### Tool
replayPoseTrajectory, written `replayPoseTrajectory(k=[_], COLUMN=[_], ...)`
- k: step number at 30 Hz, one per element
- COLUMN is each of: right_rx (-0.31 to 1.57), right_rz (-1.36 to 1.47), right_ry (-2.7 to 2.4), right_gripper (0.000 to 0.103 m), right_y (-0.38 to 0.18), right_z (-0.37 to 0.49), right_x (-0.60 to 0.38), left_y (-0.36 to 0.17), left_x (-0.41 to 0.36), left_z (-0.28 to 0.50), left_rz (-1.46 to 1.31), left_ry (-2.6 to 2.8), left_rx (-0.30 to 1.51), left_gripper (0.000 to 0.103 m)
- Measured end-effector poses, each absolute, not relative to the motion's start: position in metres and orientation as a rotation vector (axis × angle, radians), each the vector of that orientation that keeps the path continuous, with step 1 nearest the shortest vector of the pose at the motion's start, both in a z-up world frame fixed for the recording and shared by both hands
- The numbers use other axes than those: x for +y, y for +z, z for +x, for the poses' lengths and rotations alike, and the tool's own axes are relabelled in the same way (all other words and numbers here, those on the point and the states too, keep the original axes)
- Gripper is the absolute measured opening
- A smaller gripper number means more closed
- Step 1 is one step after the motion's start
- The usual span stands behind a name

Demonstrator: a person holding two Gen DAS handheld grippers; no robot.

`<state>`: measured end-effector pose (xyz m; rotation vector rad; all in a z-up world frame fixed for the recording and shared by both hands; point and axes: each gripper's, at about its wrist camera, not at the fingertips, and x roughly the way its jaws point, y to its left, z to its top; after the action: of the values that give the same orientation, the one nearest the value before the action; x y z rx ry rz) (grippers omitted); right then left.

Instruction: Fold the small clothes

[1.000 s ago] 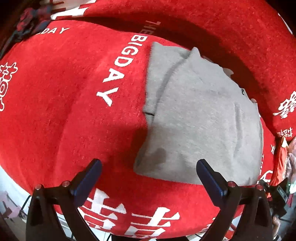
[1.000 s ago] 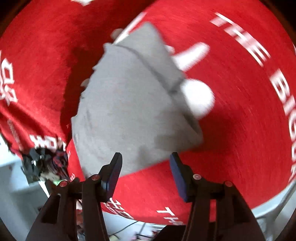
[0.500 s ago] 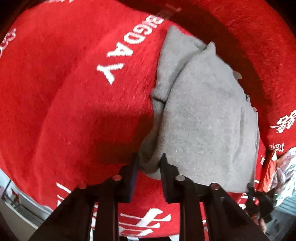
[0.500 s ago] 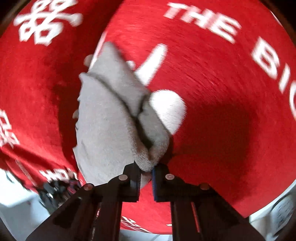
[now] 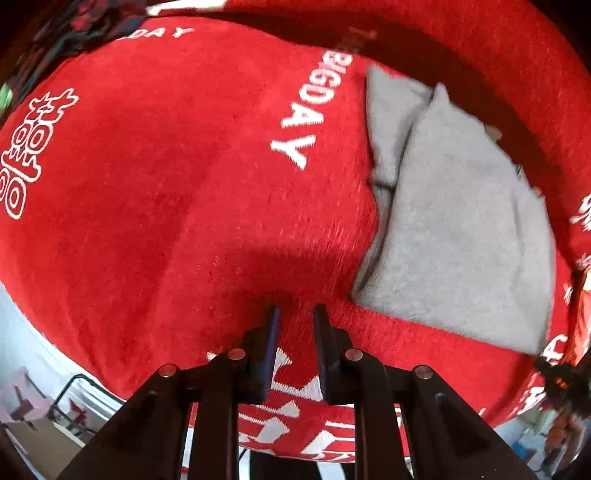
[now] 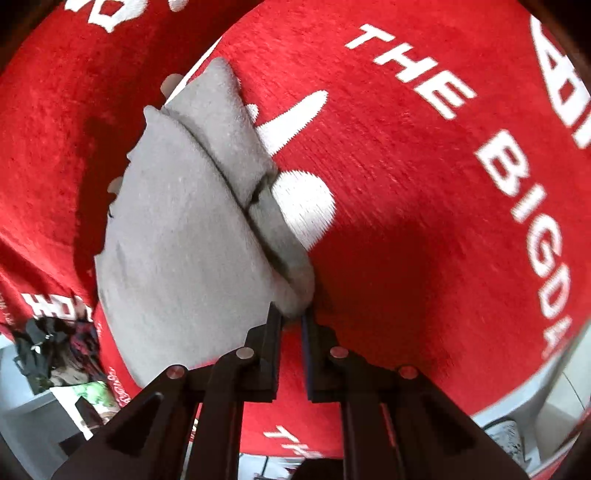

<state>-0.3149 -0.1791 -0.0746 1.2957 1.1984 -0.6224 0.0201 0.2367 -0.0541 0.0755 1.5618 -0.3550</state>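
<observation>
A small grey garment (image 5: pixel 461 229), folded over with a second layer showing along one edge, lies on a red blanket (image 5: pixel 147 184) printed with white letters. In the left wrist view my left gripper (image 5: pixel 297 308) is shut just above the blanket. The garment's near corner lies apart to its right, and only red cloth shows in the narrow gap; I cannot tell if the blanket is pinched. The right wrist view shows the same grey garment (image 6: pixel 177 240), with my right gripper (image 6: pixel 291 314) shut on its bunched near corner.
The blanket (image 6: pixel 424 184) drops away at its near edge, with floor and furniture below. A heap of dark clothes (image 5: pixel 74 33) sits at the far left; the same heap of dark clothes (image 6: pixel 55 347) shows at the right wrist view's lower left.
Both grippers went from open to shut. The left one pinched the garment's near corner half a second ago, then moved left, and the corner is now outside its jaws. The right one still holds its corner.
</observation>
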Motion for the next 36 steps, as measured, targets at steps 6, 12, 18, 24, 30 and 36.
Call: replayPoseTrajectory(k=[6,12,18,24,30,36], right_rx=[1.237,1.283,1.374,1.381,1.404,1.379], right_rz=[1.101,0.95,0.905,0.892,0.853,0.906], right_ry=[-0.491,-0.366,-0.378,-0.354,-0.334,-0.291], right_gripper=[0.01,0.01,0.006,0.006,0.006,0.007], right_y=[-0.046,-0.054,-0.084,-0.083,-0.08,-0.065], right_z=[-0.276,-0.212,-0.207,-0.208,-0.2,-0.207], right_x=[-0.144,-0.114,-0.111,-0.115,-0.112,-0.12], left_y=[-0.032,-0.062,-0.076,-0.041,-0.061,-0.089], left_x=[0.196,0.157,0.17,0.136,0.085,0.081], left_z=[0.028,0.026,0.034,0.06,0.109,0.135], left_rz=[0.087,0.183,0.152,0.133,0.134,0.151], left_ry=[-0.516,-0.536,-0.48,-0.562,-0.569,-0.486], left_rx=[1.482,1.492,1.544,1.42,1.394,1.427], left_gripper=[0.019,0.019,0.02,0.02,0.02,0.02])
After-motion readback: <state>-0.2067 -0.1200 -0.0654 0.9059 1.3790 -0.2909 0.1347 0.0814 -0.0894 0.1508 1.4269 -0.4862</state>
